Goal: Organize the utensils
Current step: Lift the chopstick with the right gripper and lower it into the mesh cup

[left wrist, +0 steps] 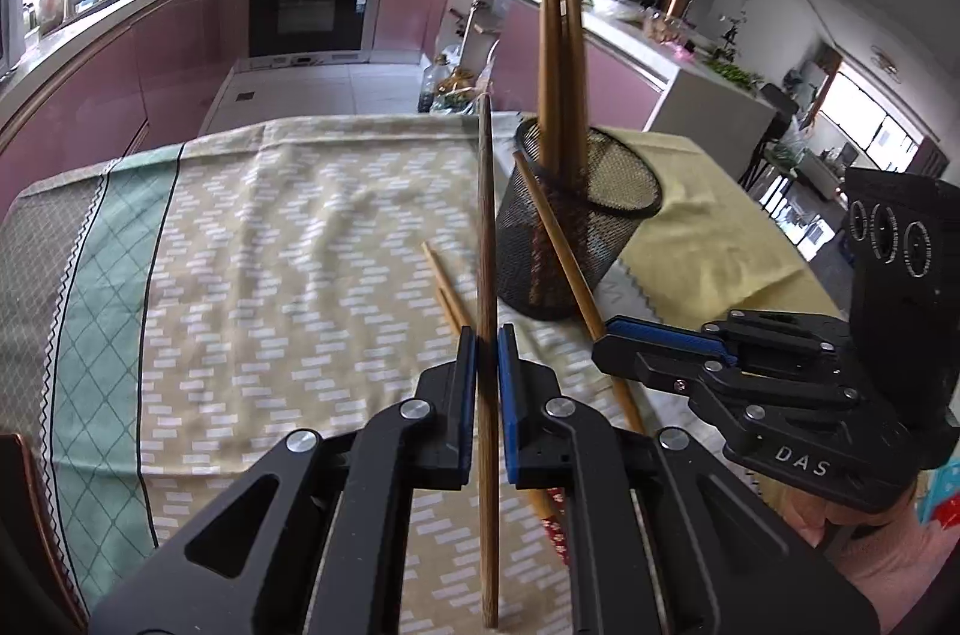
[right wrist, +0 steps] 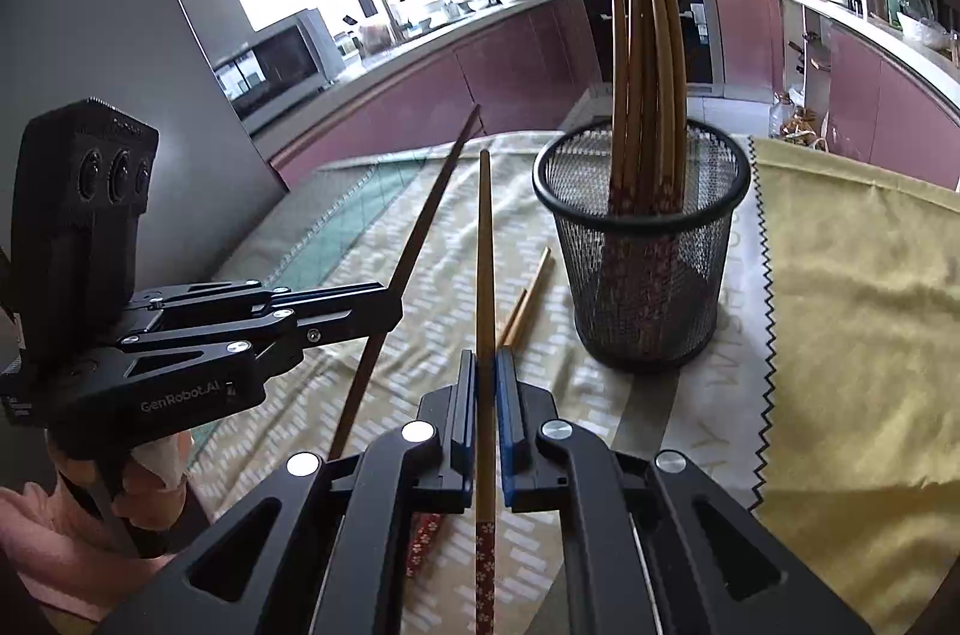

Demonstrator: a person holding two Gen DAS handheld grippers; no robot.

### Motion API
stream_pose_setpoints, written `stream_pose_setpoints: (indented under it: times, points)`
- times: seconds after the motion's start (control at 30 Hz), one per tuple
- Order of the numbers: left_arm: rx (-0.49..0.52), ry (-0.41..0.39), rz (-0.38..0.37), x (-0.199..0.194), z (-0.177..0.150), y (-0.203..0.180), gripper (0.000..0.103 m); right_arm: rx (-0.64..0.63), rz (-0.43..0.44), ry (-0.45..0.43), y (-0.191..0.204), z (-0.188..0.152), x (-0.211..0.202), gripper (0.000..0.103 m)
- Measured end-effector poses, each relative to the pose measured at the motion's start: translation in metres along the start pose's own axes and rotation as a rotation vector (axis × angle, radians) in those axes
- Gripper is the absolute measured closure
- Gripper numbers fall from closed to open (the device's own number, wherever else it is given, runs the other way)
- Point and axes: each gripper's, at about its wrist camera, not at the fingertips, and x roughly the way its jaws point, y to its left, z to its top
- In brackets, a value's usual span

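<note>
Left wrist view first: the left gripper (left wrist: 487, 359) has its blue-padded jaws clamped on a dark brown chopstick (left wrist: 487, 227) that runs nearly straight up the middle of the frame, tip pointing away toward the far table edge, butt end dropping out of the bottom of the frame. Just left of it, two light chopsticks (left wrist: 447, 290) lie flat on the patterned tablecloth (left wrist: 270, 245), angled up-left; their lower ends are hidden behind the gripper. Right of center sits the black mesh cup (left wrist: 576, 227) with a bundle of chopsticks (left wrist: 561, 65) standing upright in it. At lower right, the right gripper (left wrist: 606, 344) is closed on a light chopstick (left wrist: 558, 245) whose tip slants up-left across the front of the cup.

Right wrist view: far left, the left gripper (right wrist: 393, 311) shows side-on, its dark chopstick (right wrist: 414, 251) tilting up-right. Dead center, the right gripper (right wrist: 487, 365) pinches the light chopstick (right wrist: 485, 275), long axis pointing straight up the frame, red flowered end at the bottom. The two loose ones (right wrist: 528, 299) peek out behind it, partly blocked. The mesh cup (right wrist: 642, 263) stands right of center, a yellow cloth (right wrist: 852, 305) just beside it. Can't tell how many sticks are in the cup; they overlap.
</note>
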Motion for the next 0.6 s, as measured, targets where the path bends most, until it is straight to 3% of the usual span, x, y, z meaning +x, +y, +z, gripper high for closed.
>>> stream_pose_setpoints:
  times: [0.6]
  points:
    - [0.056, -0.173, -0.087, -0.068, 0.043, -0.023, 0.096, -0.006, 0.011, -0.187, -0.011, 0.038, -0.051, 0.097]
